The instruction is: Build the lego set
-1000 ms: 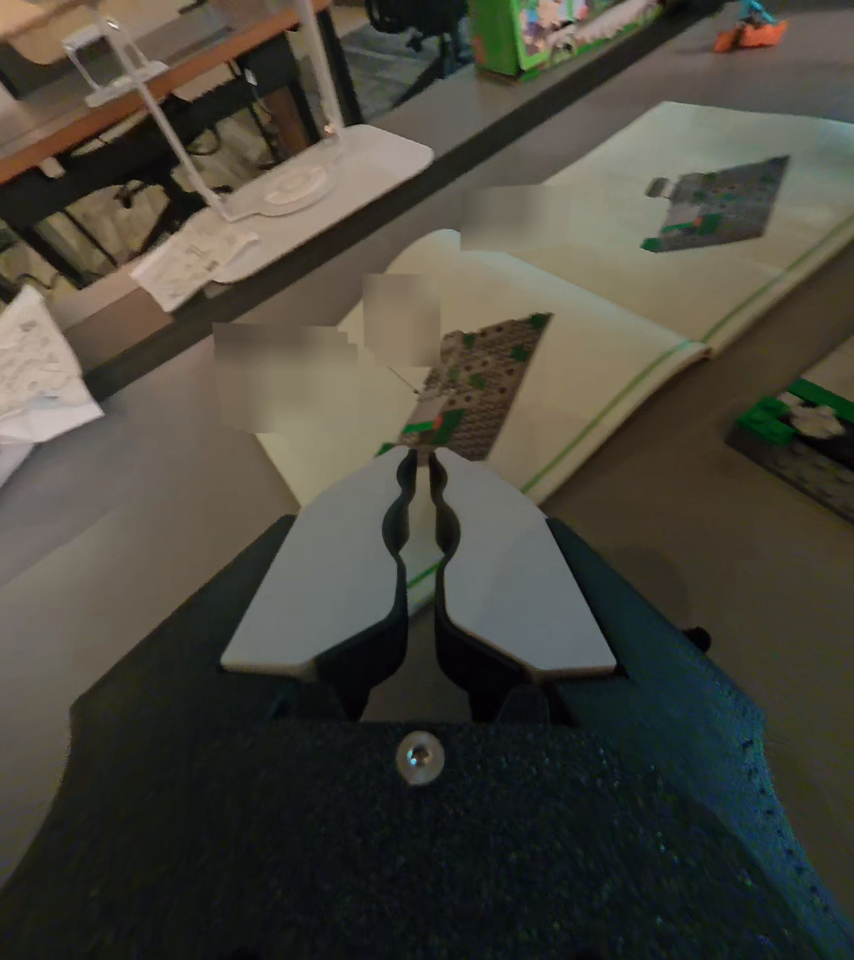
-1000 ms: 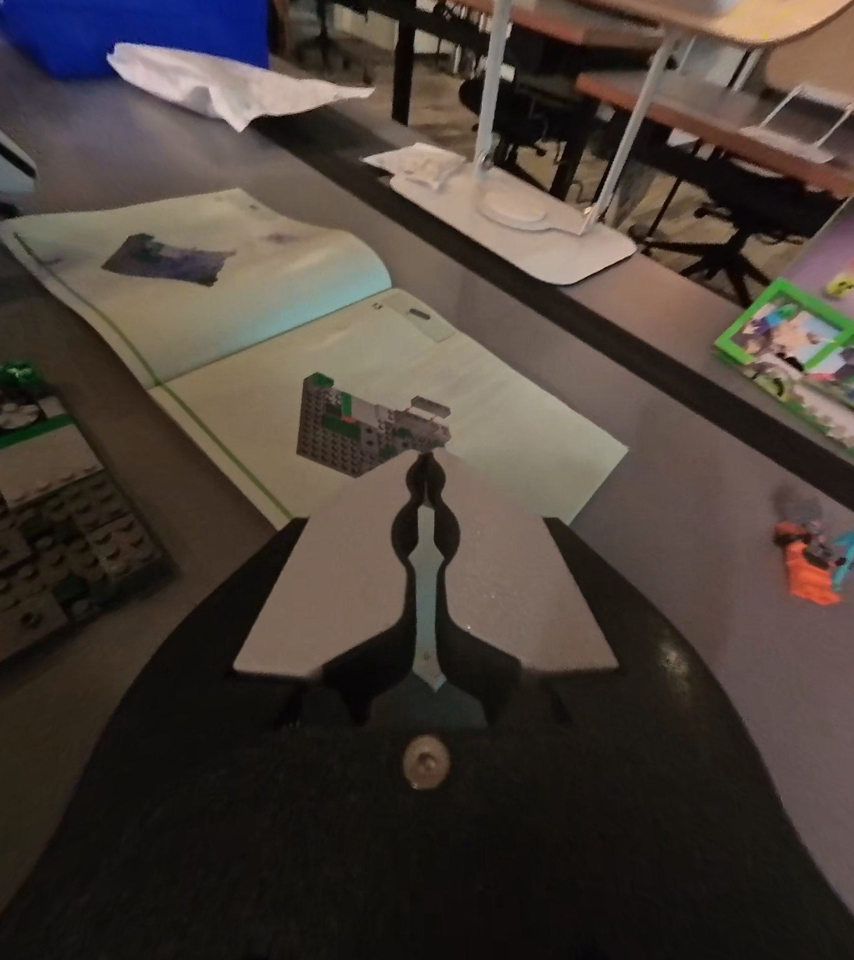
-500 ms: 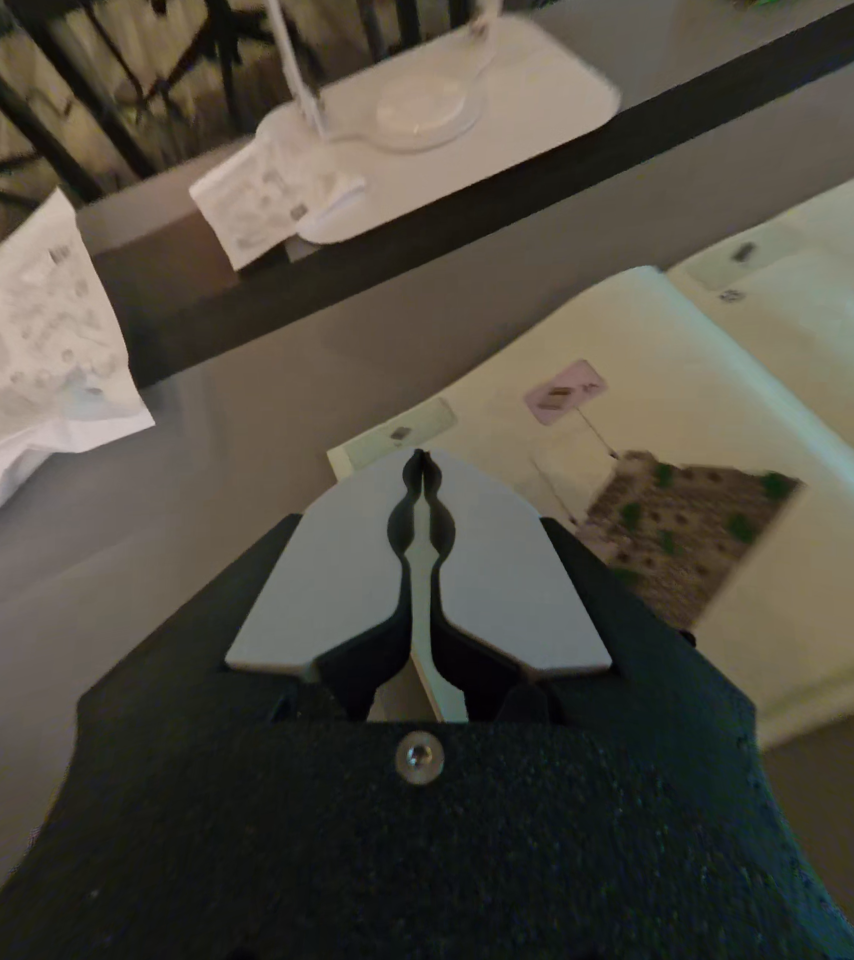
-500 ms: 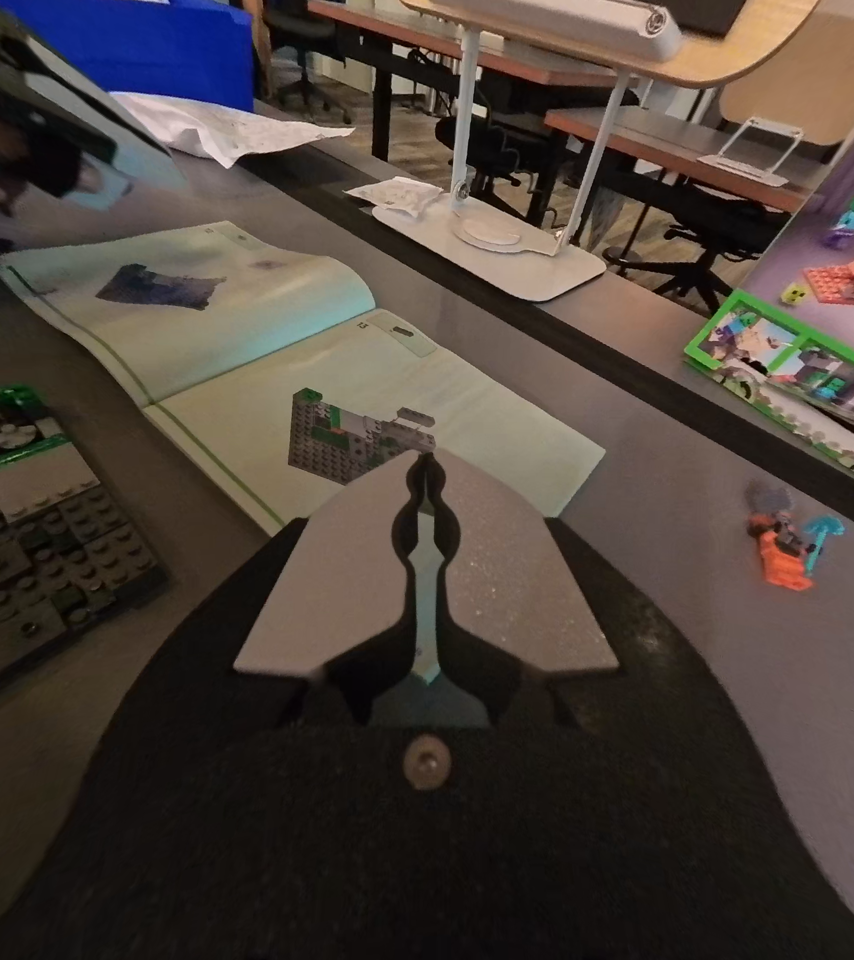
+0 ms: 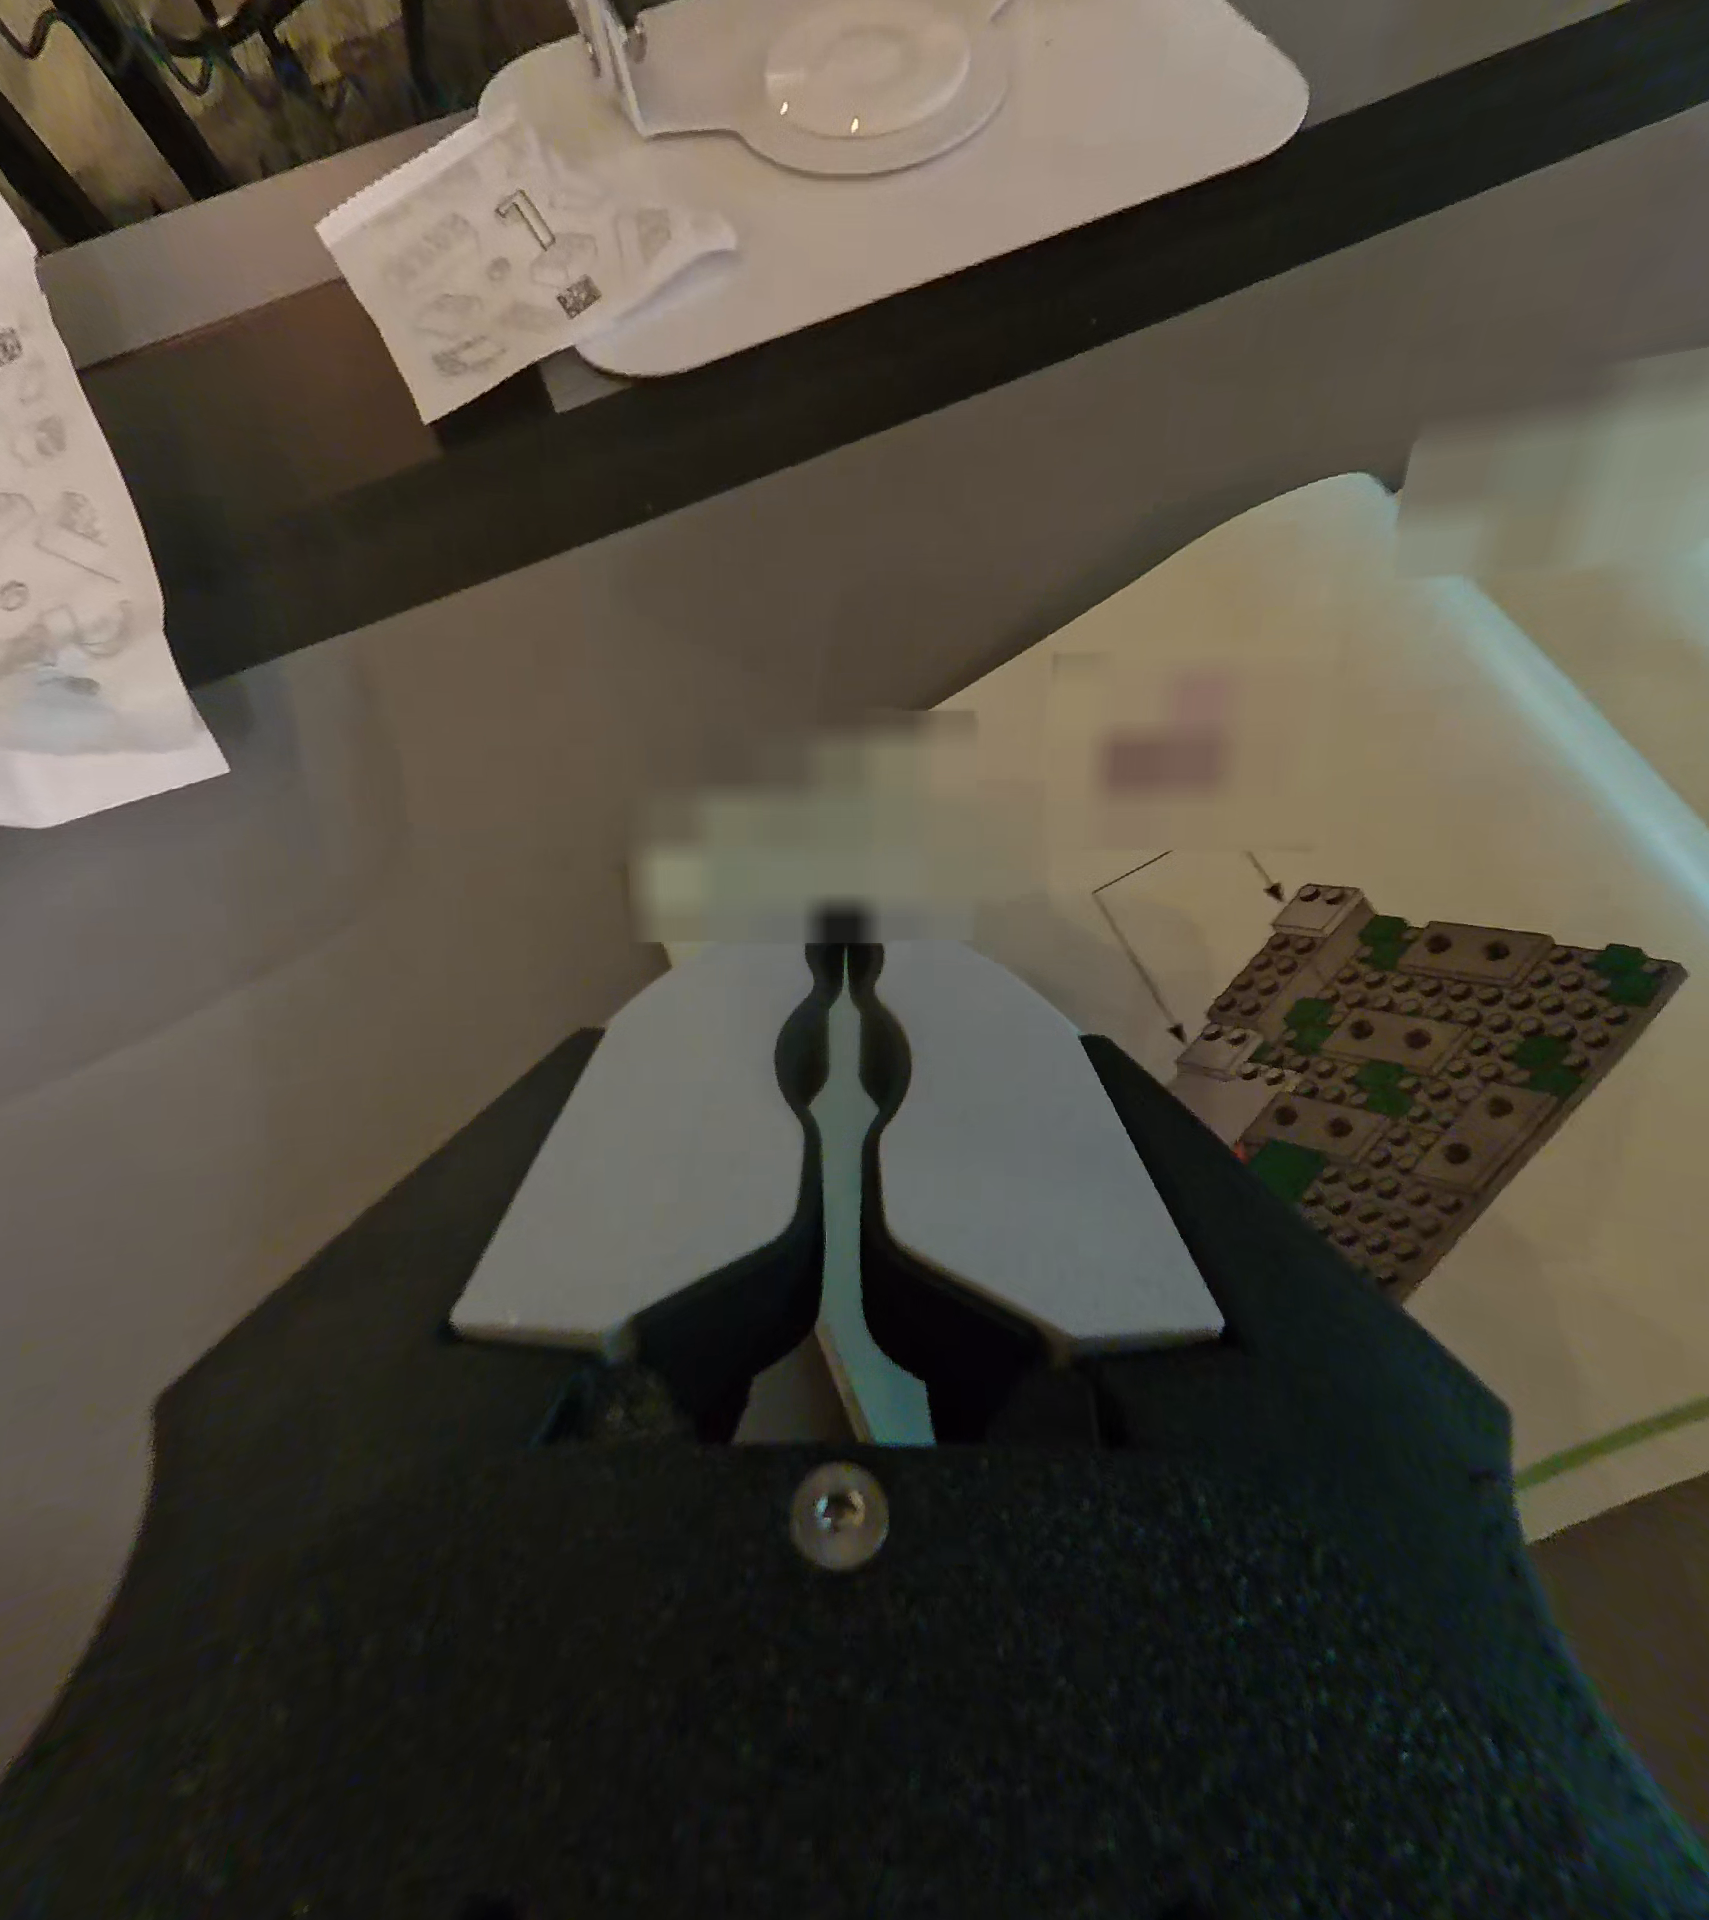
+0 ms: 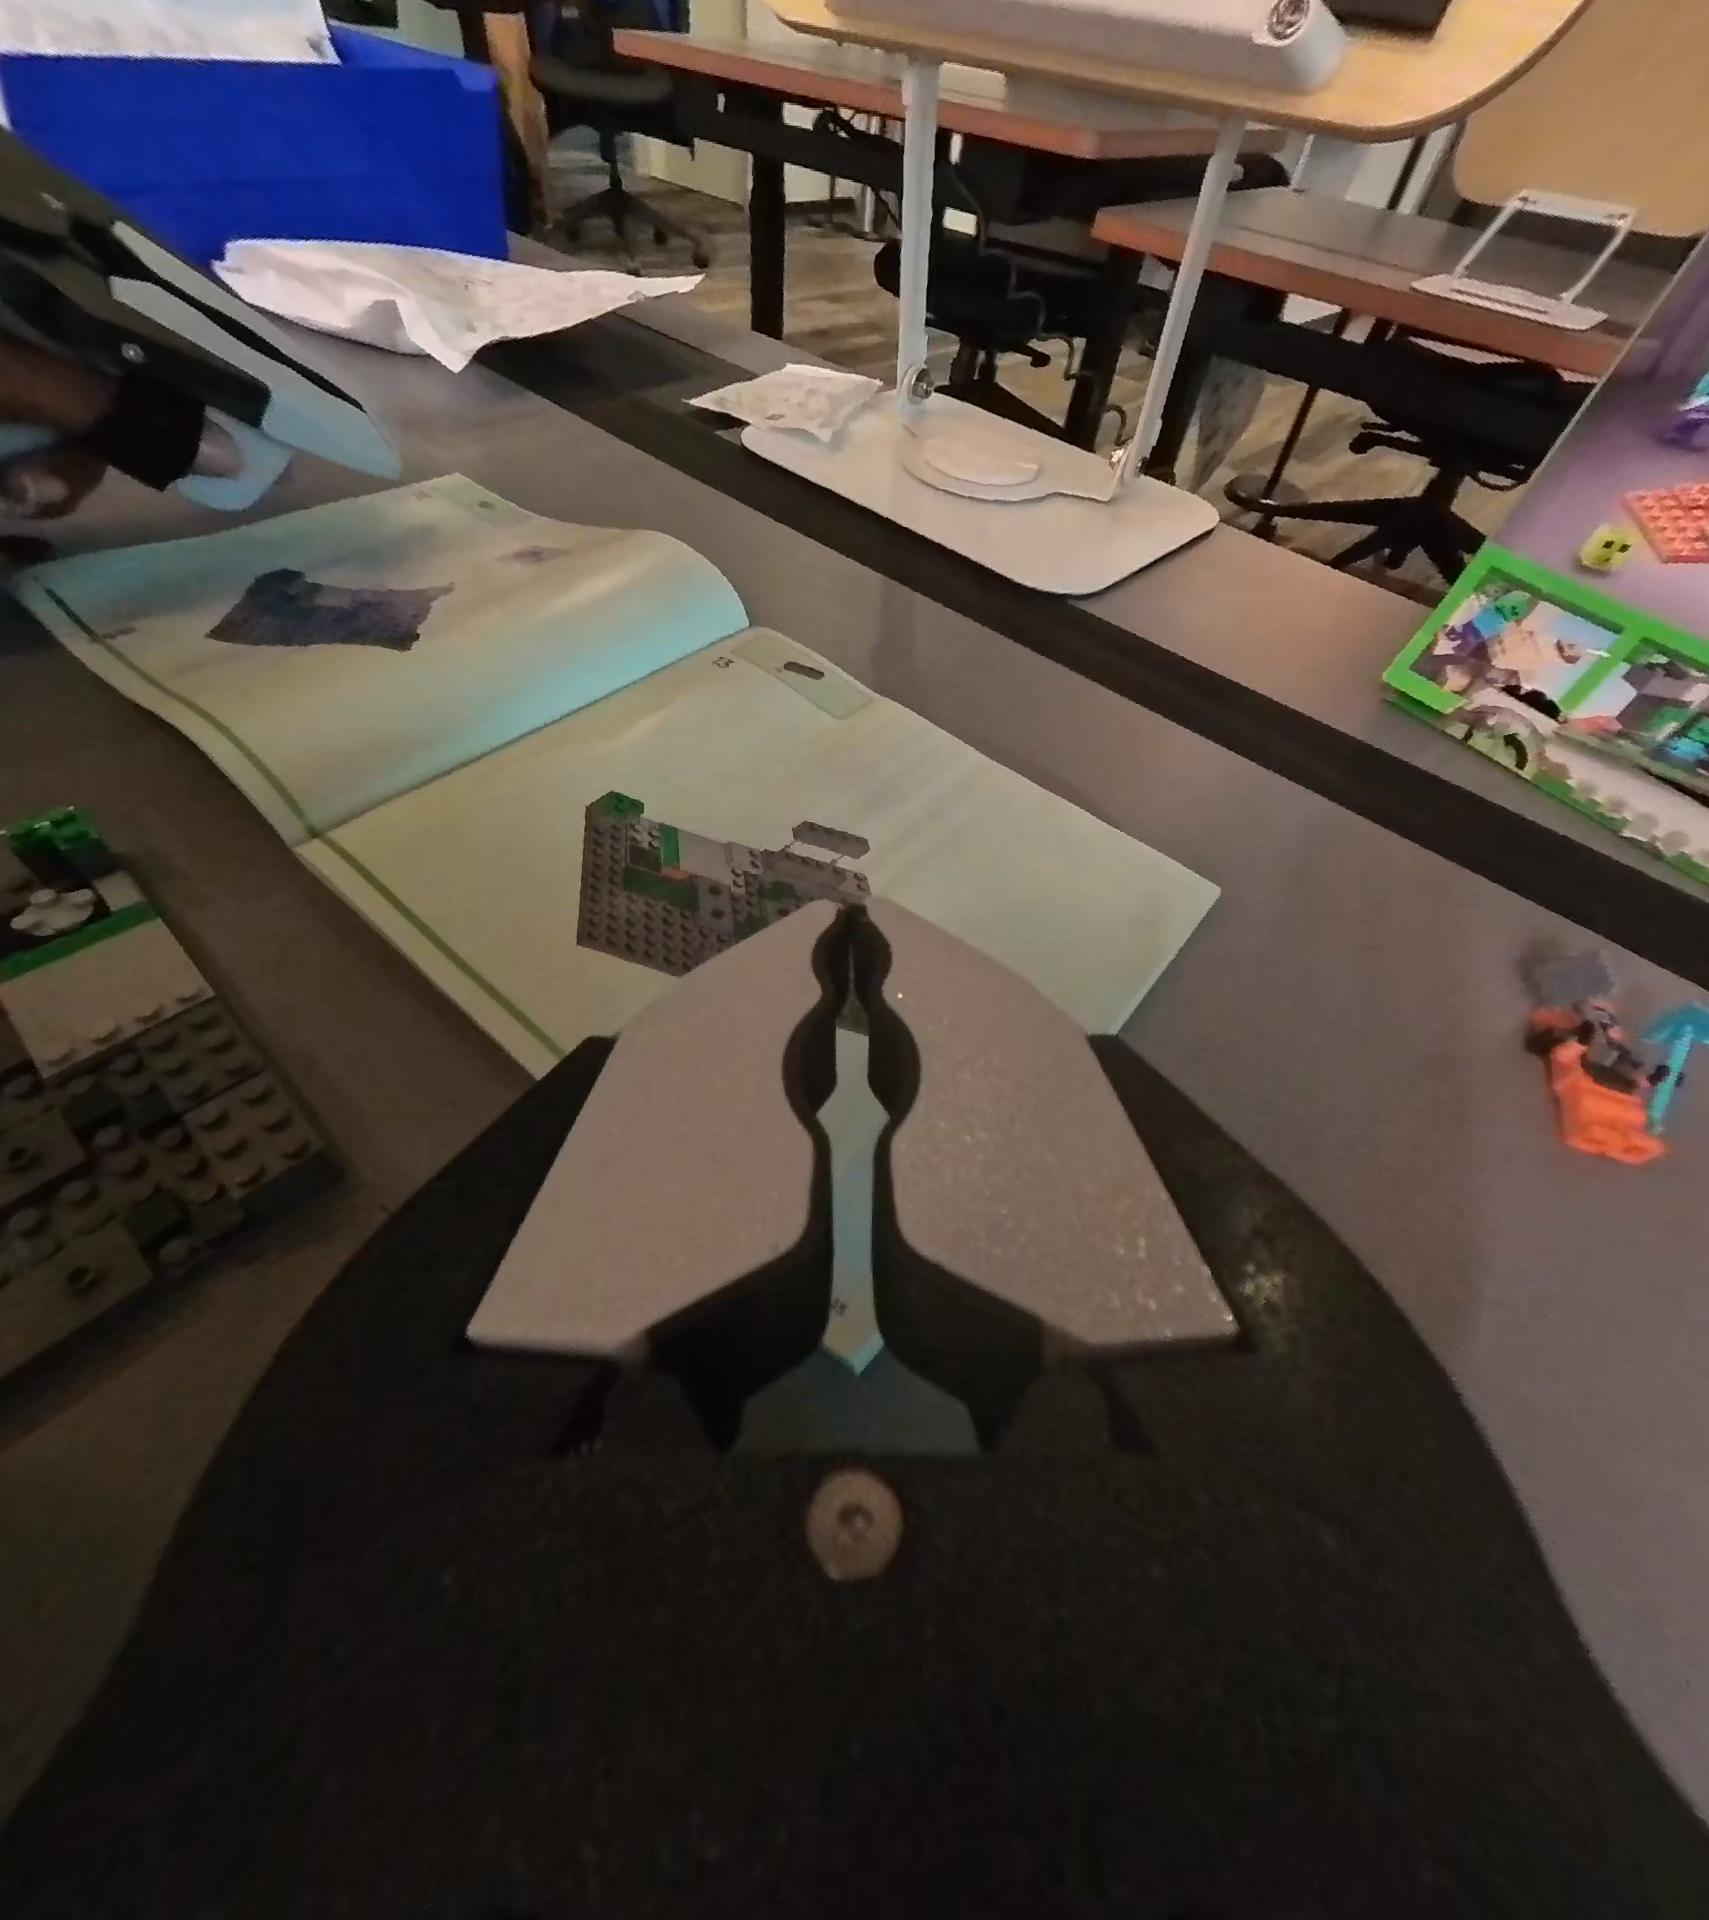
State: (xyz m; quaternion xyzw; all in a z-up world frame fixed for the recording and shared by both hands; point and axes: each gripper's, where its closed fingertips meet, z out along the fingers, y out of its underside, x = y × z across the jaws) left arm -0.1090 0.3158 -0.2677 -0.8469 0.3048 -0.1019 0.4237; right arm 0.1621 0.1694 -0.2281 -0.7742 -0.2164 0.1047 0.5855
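An open instruction booklet (image 6: 559, 727) lies on the grey table; it also shows in the left wrist view (image 5: 1349, 883). My left gripper (image 5: 842, 951) is shut and empty, over the booklet's left corner. It also shows at the far left of the right wrist view (image 6: 206, 384), held by a hand. My right gripper (image 6: 852, 920) is shut and empty, above the booklet's near right page. A partly built grey lego base (image 6: 50, 1070) with green and white pieces lies left of the right gripper.
A white lamp base (image 5: 881, 177) and paper bags (image 5: 8, 540) sit beyond a dark gap in the table. A small orange and teal lego figure (image 6: 1608, 1070) lies at right. The set's box (image 6: 1608, 707) stands at far right. The left gripper's tips are roughly 30 centimetres from the right gripper's. The partly built grey lego base (image 6: 50, 1070) lies some 15 centimetres from my right tips, 25 centimetres from my left tips.
My left gripper has swung left and closed, from the booklet's middle to its left corner. My right gripper has risen and pulled back a little, staying shut.
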